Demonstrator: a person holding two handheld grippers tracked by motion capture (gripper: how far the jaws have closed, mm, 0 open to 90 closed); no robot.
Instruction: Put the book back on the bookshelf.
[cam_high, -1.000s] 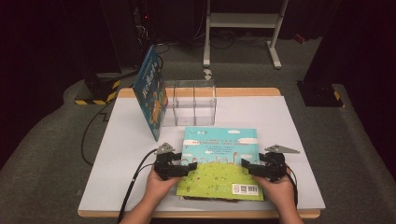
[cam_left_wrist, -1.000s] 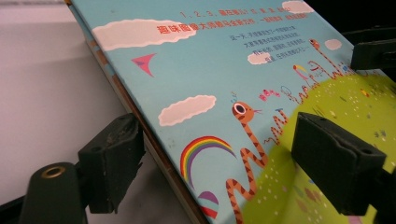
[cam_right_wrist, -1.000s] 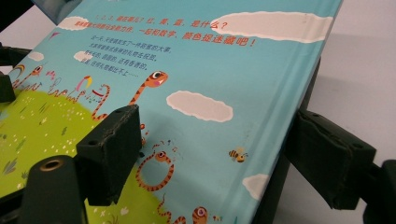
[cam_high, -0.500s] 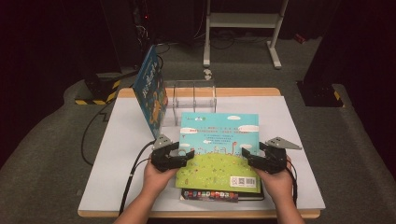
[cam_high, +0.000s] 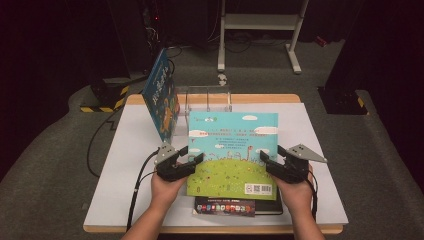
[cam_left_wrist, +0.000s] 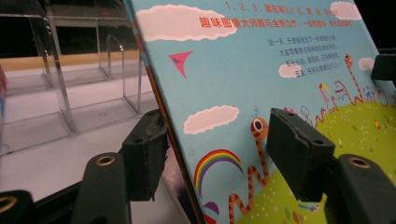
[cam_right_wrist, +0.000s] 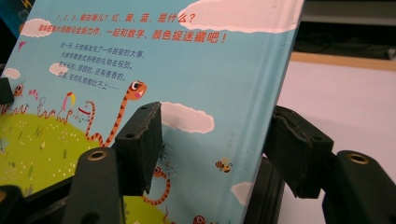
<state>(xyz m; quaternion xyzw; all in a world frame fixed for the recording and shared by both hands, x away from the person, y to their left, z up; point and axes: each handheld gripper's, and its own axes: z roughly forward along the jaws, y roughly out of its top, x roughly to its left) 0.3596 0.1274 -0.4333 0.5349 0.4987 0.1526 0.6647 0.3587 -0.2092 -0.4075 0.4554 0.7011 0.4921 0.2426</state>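
Both forearms come in from the near edge of the surface, hands level and side by side, each wrapped around a claw that points inward at the book between them. The left claw sits at the book's left edge, the right claw at its right edge, and the book is tilted up off the surface, its far edge higher than its near one.

The book shows its back cover: blue sky, white clouds, a green hill, striped snakes and a rainbow. Red Chinese writing runs across the top; in the right claw view it begins "1, 2, 3," and ends in a question and an exclamation. Smaller dark lines of Chinese text stand under it, too fine to read surely. A white barcode patch sits at the cover's near right corner.

Each claw stands about half open and has just been closing, with the book's edge between the jaws. In the left claw view the cover leans on the right-hand pad while the other pad stands just clear of the spine. In the right claw view both pads stand a little clear of the book.

Under the book's near edge lies a dark book, flat. Beyond the book stands a clear rack, with a blue book leaning at its left.
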